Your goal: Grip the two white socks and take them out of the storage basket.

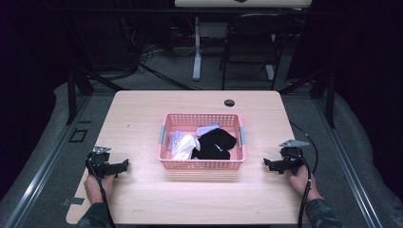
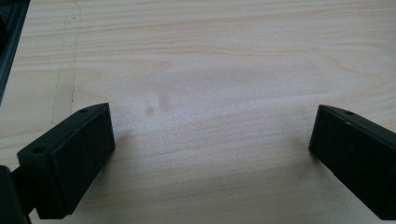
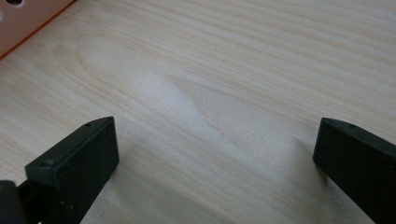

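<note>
In the middle of the high view, a pink basket (image 1: 202, 164) with latticed walls sits on the pale wooden tabletop (image 1: 138, 118). Inside it lies a loose heap of clothes: a black garment (image 1: 216, 142) on the right side, a white one (image 1: 184, 146) to its left, and a bit of pale lilac cloth (image 1: 207, 128) toward the back. Grey handles show on the basket's two short sides.

At the lower left of the high view, the left tool (image 1: 124, 164) rests low over the tabletop, held by the person's left hand (image 1: 98, 184), its jaws pointing toward the basket but well apart from it. At the lower right, the right tool (image 1: 266, 163) is held the same way by the right hand (image 1: 300, 176), a black cable trailing back along the sleeve, and it too stands apart from the basket.

In the left gripper view, the left tool (image 2: 210, 140) is released: its two black jaws stand wide apart with bare wood grain between them. In the right gripper view, the right tool (image 3: 215, 149) is likewise released, jaws spread with nothing between them, and a corner of the pink basket (image 3: 28, 18) shows at the upper left of the frame.

Beyond the far edge of the tabletop, a dark chair (image 1: 252, 42) and a white table leg (image 1: 196, 47) stand on the grey floor.
</note>
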Motion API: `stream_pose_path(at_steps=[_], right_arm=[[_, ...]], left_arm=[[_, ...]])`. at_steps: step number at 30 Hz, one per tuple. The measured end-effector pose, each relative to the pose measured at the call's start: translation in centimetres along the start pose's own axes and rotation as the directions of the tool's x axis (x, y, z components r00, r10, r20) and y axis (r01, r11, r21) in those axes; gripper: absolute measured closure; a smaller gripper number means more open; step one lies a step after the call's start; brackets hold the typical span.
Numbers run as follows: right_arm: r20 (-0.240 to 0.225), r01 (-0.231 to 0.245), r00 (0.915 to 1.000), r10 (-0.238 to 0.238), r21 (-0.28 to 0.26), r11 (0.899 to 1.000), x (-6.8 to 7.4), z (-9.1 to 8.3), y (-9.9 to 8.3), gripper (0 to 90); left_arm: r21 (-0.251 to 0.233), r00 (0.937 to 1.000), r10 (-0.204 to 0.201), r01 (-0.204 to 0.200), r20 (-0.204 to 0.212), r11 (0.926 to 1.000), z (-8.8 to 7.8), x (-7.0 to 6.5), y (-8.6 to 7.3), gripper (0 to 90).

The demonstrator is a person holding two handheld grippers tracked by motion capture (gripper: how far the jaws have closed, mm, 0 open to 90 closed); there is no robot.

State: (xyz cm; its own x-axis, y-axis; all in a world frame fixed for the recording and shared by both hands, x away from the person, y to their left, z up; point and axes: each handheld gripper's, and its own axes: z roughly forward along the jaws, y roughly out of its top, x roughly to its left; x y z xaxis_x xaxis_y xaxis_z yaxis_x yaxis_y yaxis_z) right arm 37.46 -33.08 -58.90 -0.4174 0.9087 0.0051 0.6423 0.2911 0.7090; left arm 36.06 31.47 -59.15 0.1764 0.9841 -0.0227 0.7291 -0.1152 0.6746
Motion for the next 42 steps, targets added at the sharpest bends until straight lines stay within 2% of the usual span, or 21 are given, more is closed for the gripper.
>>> stream_pose_path(at_steps=[20,30,42], right_arm=[[-0.001,0.001,1.0,-0.001,-0.001,1.0,-0.01,0.01,0.0,0.0],[-0.007,0.0,1.0,0.0,-0.001,1.0,-0.01,0.01,0.01,0.0],[-0.007,0.0,1.0,0.0,0.001,1.0,-0.02,0.0,0.02,0.0]], left_arm=[[0.001,1.0,0.007,-0.007,0.0,1.0,-0.02,0.01,0.01,0.3],[0.01,0.9996,0.022,-0.022,0.017,0.9997,-0.08,0.0,0.1,0.2],[0.001,0.9992,0.036,-0.036,0.017,0.9993,-0.91,0.0,0.47,0.3]])
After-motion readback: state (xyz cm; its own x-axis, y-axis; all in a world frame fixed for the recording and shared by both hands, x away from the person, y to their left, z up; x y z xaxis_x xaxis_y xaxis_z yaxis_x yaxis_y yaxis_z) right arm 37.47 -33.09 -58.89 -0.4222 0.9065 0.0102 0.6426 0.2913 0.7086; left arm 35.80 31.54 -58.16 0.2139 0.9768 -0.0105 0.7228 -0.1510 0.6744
